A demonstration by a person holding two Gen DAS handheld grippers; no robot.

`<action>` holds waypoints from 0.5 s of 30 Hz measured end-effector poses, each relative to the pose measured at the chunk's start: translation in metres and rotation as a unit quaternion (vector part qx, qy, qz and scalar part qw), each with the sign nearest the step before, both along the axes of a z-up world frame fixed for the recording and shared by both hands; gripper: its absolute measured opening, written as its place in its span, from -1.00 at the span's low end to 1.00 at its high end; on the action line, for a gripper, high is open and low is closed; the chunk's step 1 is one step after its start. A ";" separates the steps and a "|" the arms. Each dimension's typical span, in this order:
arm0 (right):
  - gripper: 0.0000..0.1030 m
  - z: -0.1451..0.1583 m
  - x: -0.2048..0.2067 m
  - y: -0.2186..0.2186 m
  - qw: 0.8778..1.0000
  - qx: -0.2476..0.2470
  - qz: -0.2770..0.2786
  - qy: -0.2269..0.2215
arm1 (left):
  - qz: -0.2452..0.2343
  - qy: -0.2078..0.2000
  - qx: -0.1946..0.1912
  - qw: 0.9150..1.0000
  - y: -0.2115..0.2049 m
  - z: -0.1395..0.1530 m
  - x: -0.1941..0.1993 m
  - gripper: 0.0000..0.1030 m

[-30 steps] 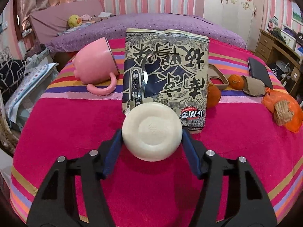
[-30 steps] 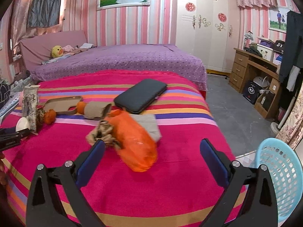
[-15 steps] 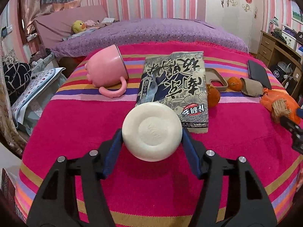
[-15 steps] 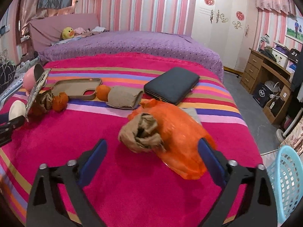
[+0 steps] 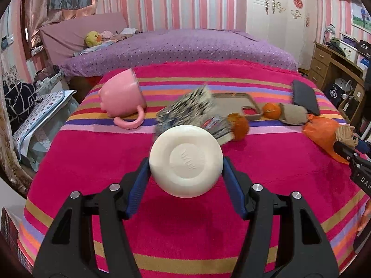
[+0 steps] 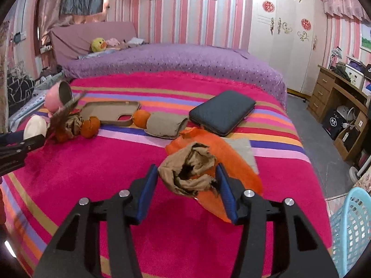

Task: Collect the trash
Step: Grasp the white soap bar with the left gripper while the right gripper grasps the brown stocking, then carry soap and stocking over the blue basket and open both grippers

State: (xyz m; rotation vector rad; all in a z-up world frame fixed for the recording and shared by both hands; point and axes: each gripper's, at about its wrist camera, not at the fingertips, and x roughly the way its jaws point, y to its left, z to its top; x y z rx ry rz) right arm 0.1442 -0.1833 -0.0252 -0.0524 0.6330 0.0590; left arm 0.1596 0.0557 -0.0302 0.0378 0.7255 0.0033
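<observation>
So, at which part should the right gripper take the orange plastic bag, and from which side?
Probably at the crumpled brown paper sticking out of the mouth of the orange plastic bag. This bunched end faces the right gripper, whose fingers already flank it, so come straight from the near side. The rest of the bag lies flat and slippery on the blanket, offering little to pinch.

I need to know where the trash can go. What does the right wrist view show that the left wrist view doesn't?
Only the right wrist view shows the blue basket on the floor beside the bed. Only the left wrist view shows the face of the white round soap clamped in the left gripper. Both show the orange bag with crumpled brown paper, the pink cup and the oranges.
</observation>
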 end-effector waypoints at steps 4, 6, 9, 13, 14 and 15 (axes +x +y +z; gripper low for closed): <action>-0.01 0.007 -0.009 -0.013 1.000 -0.001 -0.006 -0.021 | -0.018 -0.006 0.002 1.000 -0.021 0.003 -0.008 0.18; 0.00 0.007 -0.013 -0.020 1.000 -0.003 -0.009 -0.028 | -0.026 -0.008 0.010 1.000 -0.035 0.001 -0.013 0.18; 0.00 0.006 -0.016 -0.031 1.000 -0.005 -0.010 -0.029 | -0.031 -0.007 0.017 0.999 -0.051 -0.001 -0.017 0.18; -0.01 0.008 -0.021 -0.045 0.999 -0.008 -0.011 -0.036 | -0.032 -0.011 0.017 0.999 -0.072 0.000 -0.023 0.18; -0.01 0.009 -0.023 -0.048 0.999 -0.011 -0.011 -0.038 | -0.030 -0.014 0.015 0.999 -0.075 0.001 -0.023 0.18; -0.01 0.010 -0.025 -0.052 0.999 -0.013 -0.012 -0.041 | -0.028 -0.016 0.014 0.999 -0.079 0.002 -0.024 0.18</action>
